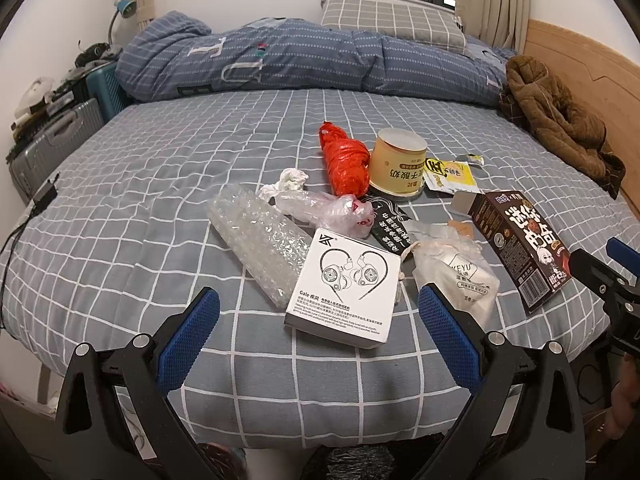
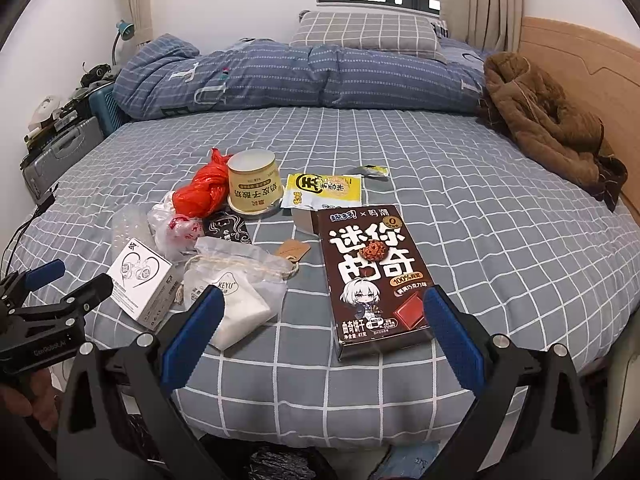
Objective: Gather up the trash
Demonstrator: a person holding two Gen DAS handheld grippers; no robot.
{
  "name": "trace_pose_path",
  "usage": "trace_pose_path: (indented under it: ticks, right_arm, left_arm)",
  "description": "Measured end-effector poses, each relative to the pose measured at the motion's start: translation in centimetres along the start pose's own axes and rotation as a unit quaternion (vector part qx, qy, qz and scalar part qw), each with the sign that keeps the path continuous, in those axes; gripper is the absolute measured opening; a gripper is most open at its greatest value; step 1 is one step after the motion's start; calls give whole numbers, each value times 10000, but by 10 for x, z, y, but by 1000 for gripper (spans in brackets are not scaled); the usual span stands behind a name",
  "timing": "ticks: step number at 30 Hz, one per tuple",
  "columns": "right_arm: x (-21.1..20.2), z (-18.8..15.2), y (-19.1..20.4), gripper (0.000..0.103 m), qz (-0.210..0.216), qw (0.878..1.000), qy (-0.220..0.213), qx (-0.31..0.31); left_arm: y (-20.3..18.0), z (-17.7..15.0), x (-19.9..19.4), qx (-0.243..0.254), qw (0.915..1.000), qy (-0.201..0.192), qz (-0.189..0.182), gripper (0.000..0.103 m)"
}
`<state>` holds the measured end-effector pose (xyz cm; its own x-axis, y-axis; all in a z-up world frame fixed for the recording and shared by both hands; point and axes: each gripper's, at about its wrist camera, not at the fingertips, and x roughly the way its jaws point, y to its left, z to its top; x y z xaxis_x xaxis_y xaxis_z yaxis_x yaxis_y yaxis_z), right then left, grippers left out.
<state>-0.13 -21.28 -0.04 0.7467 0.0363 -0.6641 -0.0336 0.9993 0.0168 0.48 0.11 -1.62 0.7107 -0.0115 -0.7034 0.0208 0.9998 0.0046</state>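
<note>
Collection not yet begun. Left gripper (image 1: 319,312) and right gripper (image 2: 318,322) both spread wide, empty, hovering at the grey checked bedsheet (image 1: 160,152) edge. Nearest trash: white earphone carton (image 1: 344,290), brown biscuit box (image 2: 370,276). Next: descend, straddle, close.

trash: white earphone box (image 1: 343,290) | brown biscuit box (image 2: 372,276) | flat on bed

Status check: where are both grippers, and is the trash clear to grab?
Left gripper open, over white earphone box. Right gripper open, over brown cookie box. Nothing held. No obstruction.
</note>
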Motion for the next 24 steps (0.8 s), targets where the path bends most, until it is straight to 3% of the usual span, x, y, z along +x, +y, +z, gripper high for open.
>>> trace_pose_path:
  ticks: [24]
  right_arm:
    - [2, -1, 1, 96, -1, 10000, 8, -27]
  left_arm:
    - [-1, 2, -3, -9, 10000, -6, 10, 97]
